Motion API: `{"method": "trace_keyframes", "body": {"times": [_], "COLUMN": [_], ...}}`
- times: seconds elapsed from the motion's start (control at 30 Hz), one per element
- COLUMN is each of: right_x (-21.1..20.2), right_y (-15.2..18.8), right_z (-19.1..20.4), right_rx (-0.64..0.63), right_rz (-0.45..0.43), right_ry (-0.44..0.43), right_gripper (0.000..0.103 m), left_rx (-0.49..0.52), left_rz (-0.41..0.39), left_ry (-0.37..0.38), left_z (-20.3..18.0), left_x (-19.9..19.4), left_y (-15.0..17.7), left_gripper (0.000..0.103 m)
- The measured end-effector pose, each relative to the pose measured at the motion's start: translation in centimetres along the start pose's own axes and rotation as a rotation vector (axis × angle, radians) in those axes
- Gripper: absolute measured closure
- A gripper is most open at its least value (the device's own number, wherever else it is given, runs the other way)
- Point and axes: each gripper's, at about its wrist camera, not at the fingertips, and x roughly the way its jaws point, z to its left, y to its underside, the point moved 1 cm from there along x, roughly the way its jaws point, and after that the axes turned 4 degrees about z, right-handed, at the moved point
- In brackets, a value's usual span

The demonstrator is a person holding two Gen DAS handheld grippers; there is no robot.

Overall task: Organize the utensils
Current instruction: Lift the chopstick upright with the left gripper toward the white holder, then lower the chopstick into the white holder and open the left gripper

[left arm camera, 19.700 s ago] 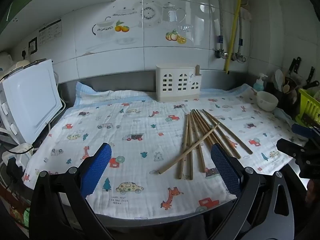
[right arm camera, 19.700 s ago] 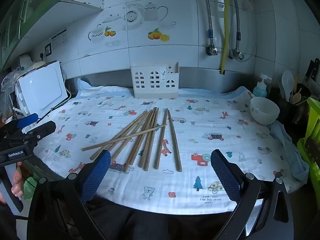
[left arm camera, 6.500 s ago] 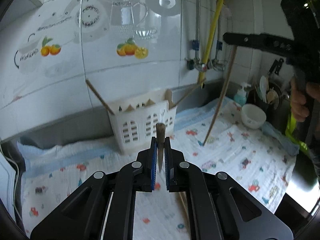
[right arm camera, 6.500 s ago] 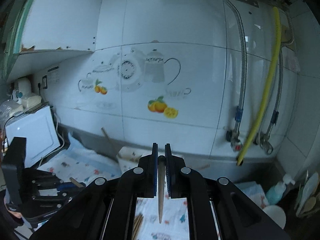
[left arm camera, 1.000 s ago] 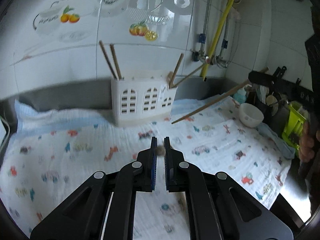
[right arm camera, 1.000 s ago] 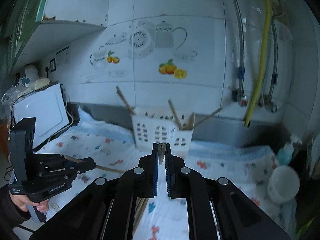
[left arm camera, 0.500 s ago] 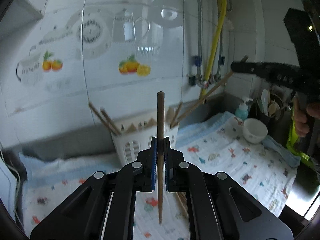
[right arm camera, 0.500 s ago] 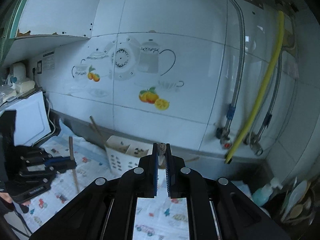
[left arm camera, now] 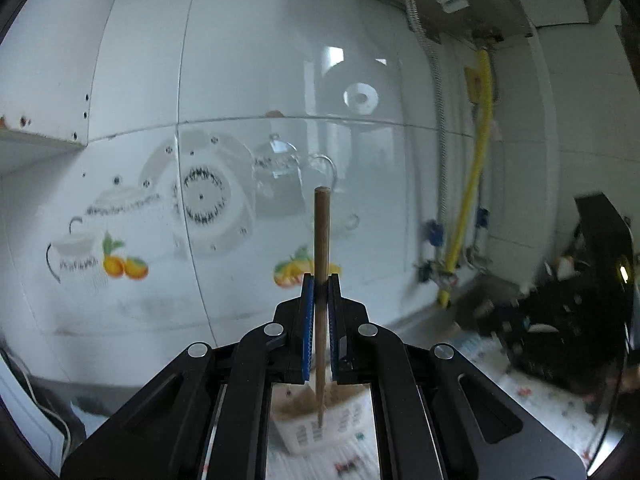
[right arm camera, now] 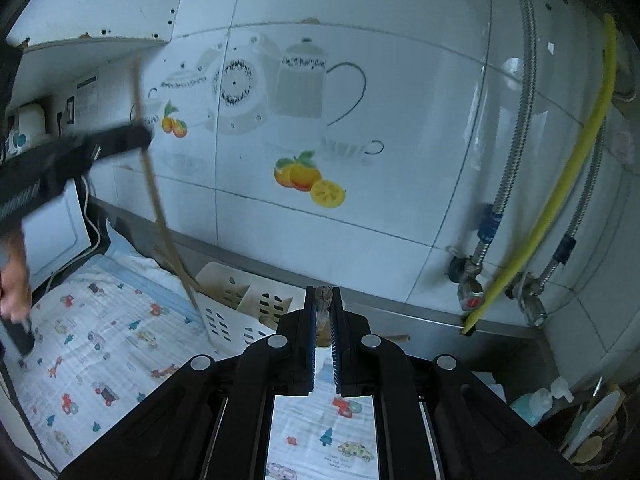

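My left gripper [left arm camera: 320, 312] is shut on a wooden chopstick [left arm camera: 321, 240] held upright, its lower tip over the white utensil holder [left arm camera: 320, 420]. In the right wrist view the left gripper [right arm camera: 132, 140] and its chopstick [right arm camera: 160, 216] show at the left, the tip at the holder's left end [right arm camera: 236, 304]. My right gripper [right arm camera: 323, 320] is shut on another chopstick [right arm camera: 322, 300], seen end-on above the holder's right part.
A patterned cloth [right arm camera: 100, 360] covers the counter. A white appliance [right arm camera: 52, 232] stands at the left. A yellow hose [right arm camera: 560, 184] and metal pipes [right arm camera: 504, 184] run down the tiled wall. A soap bottle [right arm camera: 536, 400] and utensils stand at the right.
Both grippers have risen and moved toward the wall and the holder. The left chopstick's tip has come down over the holder. Both grips are unchanged.
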Motion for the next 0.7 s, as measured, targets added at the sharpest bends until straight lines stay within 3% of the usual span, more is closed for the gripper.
{"method": "trace_keyframes", "body": {"times": [0.3, 0.7], "right_x": [2.2, 3.7], "right_y": [0.7, 1.0], "right_z": [-0.4, -0.6], "right_rx": [-0.012, -0.011], "right_rz": [0.034, 0.054], "right_ry": [-0.016, -0.024], "right_gripper": [0.097, 0.097], "left_rx": [-0.055, -0.050], "left_rz": [0.013, 0.002], "left_ry": [-0.042, -0.045], "left_z": [1.4, 1.3], "left_x": [4.9, 6.0], "left_y": [0.6, 0.2], "left_gripper": [0.098, 0.098]}}
